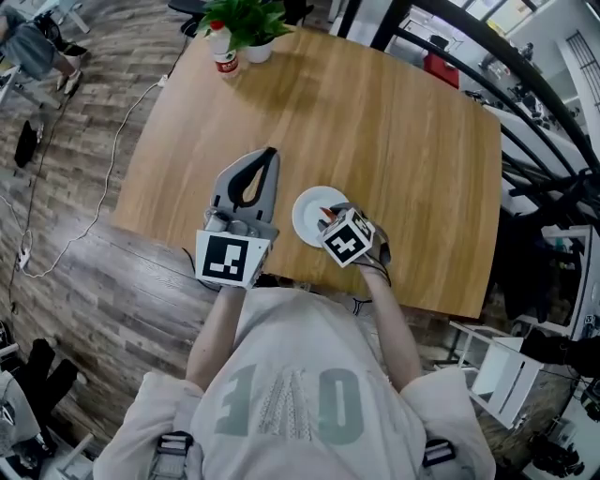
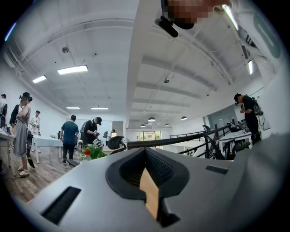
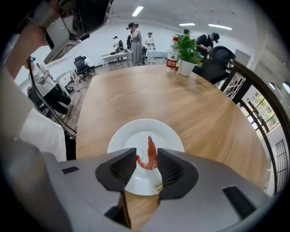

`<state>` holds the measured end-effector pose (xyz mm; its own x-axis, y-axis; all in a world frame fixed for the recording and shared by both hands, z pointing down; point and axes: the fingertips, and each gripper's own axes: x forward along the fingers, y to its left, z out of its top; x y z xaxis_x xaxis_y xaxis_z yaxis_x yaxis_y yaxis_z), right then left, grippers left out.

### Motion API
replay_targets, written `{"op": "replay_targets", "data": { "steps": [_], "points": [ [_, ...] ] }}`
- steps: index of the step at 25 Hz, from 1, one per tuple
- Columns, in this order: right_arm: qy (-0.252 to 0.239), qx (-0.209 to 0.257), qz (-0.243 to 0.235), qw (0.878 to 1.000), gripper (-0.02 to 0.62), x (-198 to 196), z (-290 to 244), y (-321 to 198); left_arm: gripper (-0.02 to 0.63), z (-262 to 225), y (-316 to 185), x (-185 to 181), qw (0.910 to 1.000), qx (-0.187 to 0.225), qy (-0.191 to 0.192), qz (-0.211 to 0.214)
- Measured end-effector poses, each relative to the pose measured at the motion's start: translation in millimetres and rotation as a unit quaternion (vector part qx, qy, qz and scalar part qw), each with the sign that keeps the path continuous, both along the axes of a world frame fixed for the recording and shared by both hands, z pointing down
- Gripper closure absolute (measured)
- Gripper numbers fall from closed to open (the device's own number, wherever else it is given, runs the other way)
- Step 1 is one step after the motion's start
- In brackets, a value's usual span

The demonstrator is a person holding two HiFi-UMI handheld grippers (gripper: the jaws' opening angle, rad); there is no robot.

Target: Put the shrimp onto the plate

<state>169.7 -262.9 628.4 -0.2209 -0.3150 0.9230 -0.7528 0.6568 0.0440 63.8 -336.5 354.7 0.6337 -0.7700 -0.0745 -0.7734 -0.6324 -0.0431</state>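
Observation:
A red curled shrimp (image 3: 150, 154) hangs between the pads of my right gripper (image 3: 146, 152), which is shut on it. Its tail sticks out past the fingertips. Right below it is the white plate (image 3: 131, 136), which stands near the table's front edge (image 1: 307, 214). In the head view my right gripper (image 1: 330, 218) sits over the plate's near right rim and hides the shrimp. My left gripper (image 1: 268, 154) rests to the left of the plate, jaws shut at the tips with nothing held. In its own view my left gripper (image 2: 145, 150) points level across the room.
The round wooden table (image 1: 394, 122) carries a potted green plant (image 1: 246, 21) and a red-labelled bottle (image 1: 225, 58) at its far edge. A black railing (image 1: 525, 103) runs along the right. Several people stand at desks in the background (image 2: 70, 133).

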Motion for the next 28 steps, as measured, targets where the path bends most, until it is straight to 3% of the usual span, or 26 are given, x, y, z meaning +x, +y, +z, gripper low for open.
{"op": "replay_targets", "data": {
  "steps": [4,19,24,26,28],
  "points": [
    [-0.016,-0.024,0.013,0.999,0.442,-1,4,2,0.597,0,-5,-6,1.0000,-0.003,-0.001,-0.005],
    [-0.048,-0.002,0.030,0.998,0.414,-14,-6,-2,0.597,-2,-9,-15,1.0000,0.001,0.001,-0.006],
    [-0.083,0.071,0.059,0.992,0.416,-12,-56,-28,0.597,-9,-10,-9,1.0000,0.009,0.000,0.001],
    [-0.106,0.128,0.077,0.983,0.417,-9,-89,-47,0.597,-14,-11,-6,0.9999,0.013,0.001,0.006],
    [-0.137,0.194,0.100,0.966,0.428,-6,-128,-62,0.597,-20,-12,0,0.9996,0.022,0.000,0.017]
  ]
}}
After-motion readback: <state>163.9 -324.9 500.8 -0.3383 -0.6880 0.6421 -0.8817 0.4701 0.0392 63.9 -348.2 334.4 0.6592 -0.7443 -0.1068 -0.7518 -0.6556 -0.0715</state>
